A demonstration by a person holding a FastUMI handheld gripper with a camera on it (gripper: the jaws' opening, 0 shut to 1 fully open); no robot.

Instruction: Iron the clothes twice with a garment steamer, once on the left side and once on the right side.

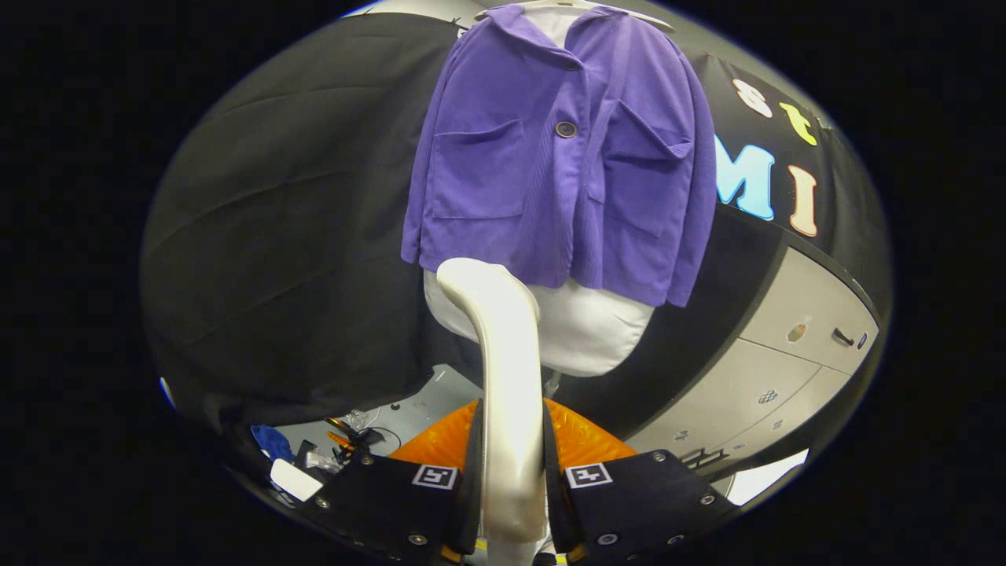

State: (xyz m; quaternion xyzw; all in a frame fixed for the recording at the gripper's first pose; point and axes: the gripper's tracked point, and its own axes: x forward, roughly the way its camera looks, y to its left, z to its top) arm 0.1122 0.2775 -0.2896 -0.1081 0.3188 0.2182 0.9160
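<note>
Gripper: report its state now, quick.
Gripper: shut on the garment steamer, both fingers pressing its handle, head raised toward the purple jacket.

Gripper [511,472] fingers clamped on white garment steamer [503,369] handle — head just below hanging purple jacket [550,173].

Purple jacket [562,157] is hanging upright on a white mannequin torso [585,326], top center of frame. Front is facing the camera; collar open, one dark button at chest, two patch pockets w/ the right one's flap folding out. Garment steamer [503,369], glossy cream handle, is standing upright btwn the jaws, its top curving toward the jacket's lower hem.
</note>
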